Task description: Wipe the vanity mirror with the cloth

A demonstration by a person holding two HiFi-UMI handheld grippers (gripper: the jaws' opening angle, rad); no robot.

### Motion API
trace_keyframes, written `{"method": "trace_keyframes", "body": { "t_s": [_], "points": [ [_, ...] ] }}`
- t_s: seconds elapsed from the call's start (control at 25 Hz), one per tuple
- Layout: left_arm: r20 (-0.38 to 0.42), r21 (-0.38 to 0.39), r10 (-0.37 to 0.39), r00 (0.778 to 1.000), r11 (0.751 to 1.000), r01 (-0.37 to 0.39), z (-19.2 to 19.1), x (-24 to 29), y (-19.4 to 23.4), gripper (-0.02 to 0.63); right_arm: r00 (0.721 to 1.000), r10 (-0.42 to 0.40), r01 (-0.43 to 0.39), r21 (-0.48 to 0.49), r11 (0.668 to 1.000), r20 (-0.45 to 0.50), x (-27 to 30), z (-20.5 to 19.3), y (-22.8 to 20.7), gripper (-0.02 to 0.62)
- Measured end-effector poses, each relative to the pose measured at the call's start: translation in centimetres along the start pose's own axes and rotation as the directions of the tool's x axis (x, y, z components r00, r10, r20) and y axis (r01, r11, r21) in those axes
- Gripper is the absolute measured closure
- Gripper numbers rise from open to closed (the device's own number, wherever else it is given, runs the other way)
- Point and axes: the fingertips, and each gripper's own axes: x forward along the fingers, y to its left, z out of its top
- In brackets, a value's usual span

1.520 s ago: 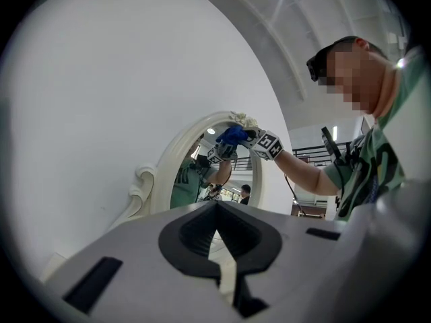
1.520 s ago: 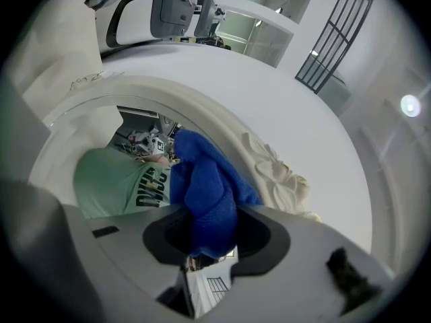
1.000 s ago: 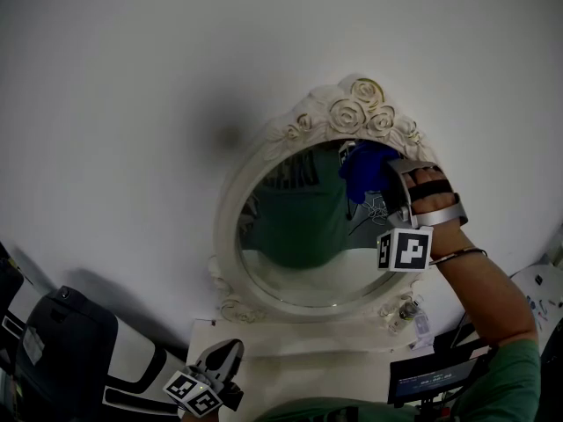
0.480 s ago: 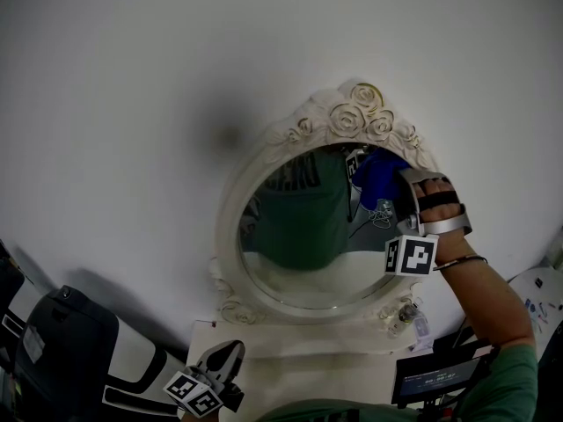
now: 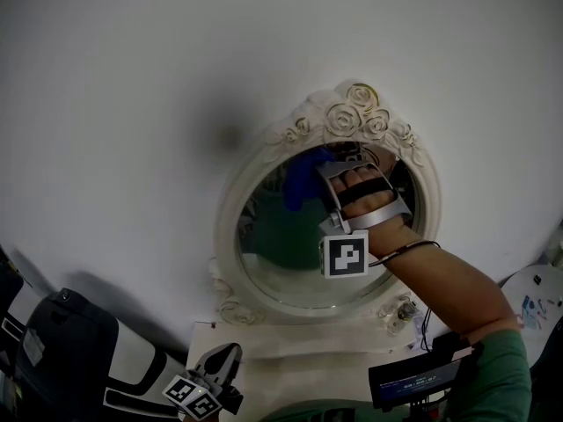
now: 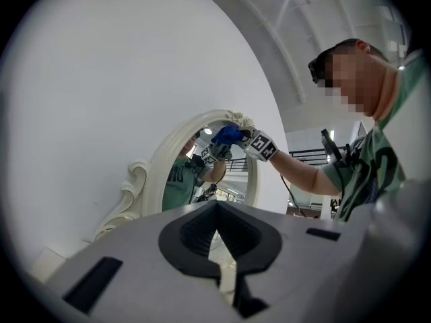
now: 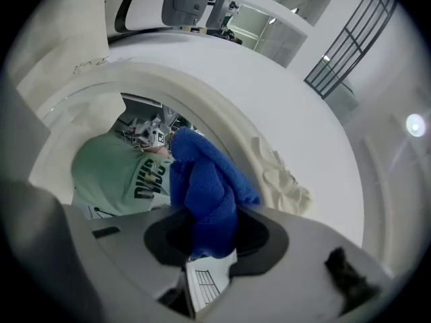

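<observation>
- Head view shows the oval vanity mirror [image 5: 264, 262], its glass set in a cream-white carved frame, standing upright against a plain white wall [image 5: 132, 77]. The glass reflects a green shirt.
- A thick blue cloth [image 5: 302, 178] of fluffy fabric lies against the upper part of the glass, just under the carved roses [image 5: 356, 112] at the top of the frame.
- The right gripper [image 5: 324, 172] has its jaws closed on the blue cloth [image 7: 205, 194]. In the right gripper view the fabric bulges out between them toward the glass.
- The left gripper [image 5: 225, 359] is low, well apart from the mirror, over the white table top [image 5: 290, 345]. Its jaws are together, with nothing between them.
- Below and left of the cloth the glass is open up to the rim. On the right the person's forearm [image 5: 440, 280] crosses the frame.
- A small bottle [image 5: 406, 311] stands just beside the lower right of the frame, and a dark screen [image 5: 420, 378] is near it. A dark bag [image 5: 66, 345] is at the lower left, well apart.
</observation>
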Motion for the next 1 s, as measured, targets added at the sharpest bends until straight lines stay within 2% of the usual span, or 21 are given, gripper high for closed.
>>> {"method": "trace_keyframes", "body": {
  "t_s": [0.24, 0.52, 0.72, 0.88, 1.0],
  "points": [
    [0.004, -0.006, -0.032, 0.999, 0.999, 0.032, -0.1, 0.9, -1.2, 0.6, 0.999, 0.012, -0.011, -0.023, 1.0, 0.039, 1.1, 3.9, -0.5, 0.482],
    [-0.009, -0.006, -0.04, 0.999, 0.999, 0.04, -0.2, 1.0, -1.5, 0.6, 0.997, 0.065, -0.065, 0.005, 0.998, 0.049, 0.8, 3.1, 0.7, 0.483],
    [-0.002, 0.002, -0.033, 0.999, 0.999, 0.033, 0.2, 0.3, -1.7, 0.6, 0.996, 0.085, -0.085, 0.025, 0.996, -0.008, -0.5, -1.4, 1.7, 0.483],
    [-0.004, 0.006, -0.024, 1.0, 1.0, 0.024, 0.2, -0.1, -1.8, 0.6, 0.99, 0.089, -0.085, 0.034, 0.996, -0.109, -2.3, -8.0, 2.6, 0.483],
    [-0.002, 0.009, -0.025, 1.0, 1.0, 0.025, 0.3, 0.0, -2.0, 0.6, 0.974, 0.096, -0.093, 0.024, 0.995, -0.205, -3.6, -13.2, 3.5, 0.485]
  ]
}}
